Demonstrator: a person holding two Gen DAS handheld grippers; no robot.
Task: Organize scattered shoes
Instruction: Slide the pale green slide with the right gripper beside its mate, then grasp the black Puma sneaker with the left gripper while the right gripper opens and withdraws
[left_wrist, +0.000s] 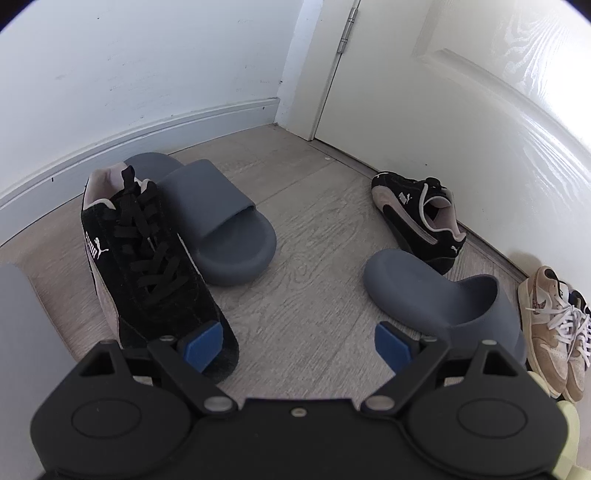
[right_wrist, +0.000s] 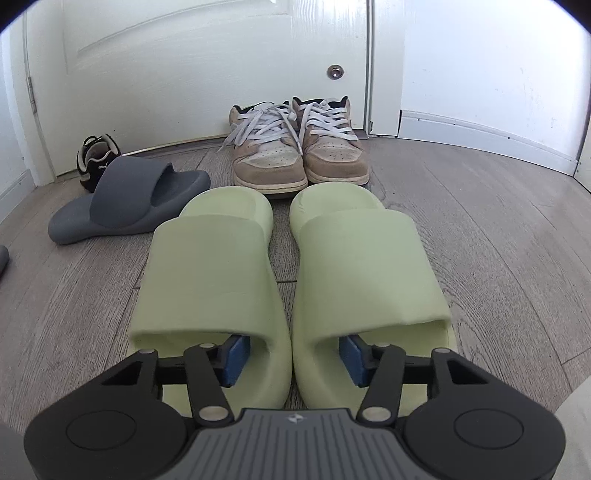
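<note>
Two pale green slides (right_wrist: 207, 273) (right_wrist: 369, 266) lie side by side on the wood floor, heels toward me. My right gripper (right_wrist: 294, 356) has one blue pad inside each slide's heel opening. The pads press on the two inner walls, which stand together between them. My left gripper (left_wrist: 297, 345) hangs open above bare floor with nothing between its fingers. The toe of a black laced sneaker (left_wrist: 147, 251) lies by its left pad and a grey slide (left_wrist: 443, 295) by its right. A second grey slide (left_wrist: 221, 229) rests beside that sneaker. The matching black sneaker (left_wrist: 421, 218) lies tipped against the door.
A pair of tan sneakers (right_wrist: 299, 147) with white laces stands toes out against the white door (right_wrist: 184, 55), just beyond the green slides. White walls and a skirting board (left_wrist: 147, 133) close the corner on the left. Bare floor (left_wrist: 306, 236) lies between the two grey slides.
</note>
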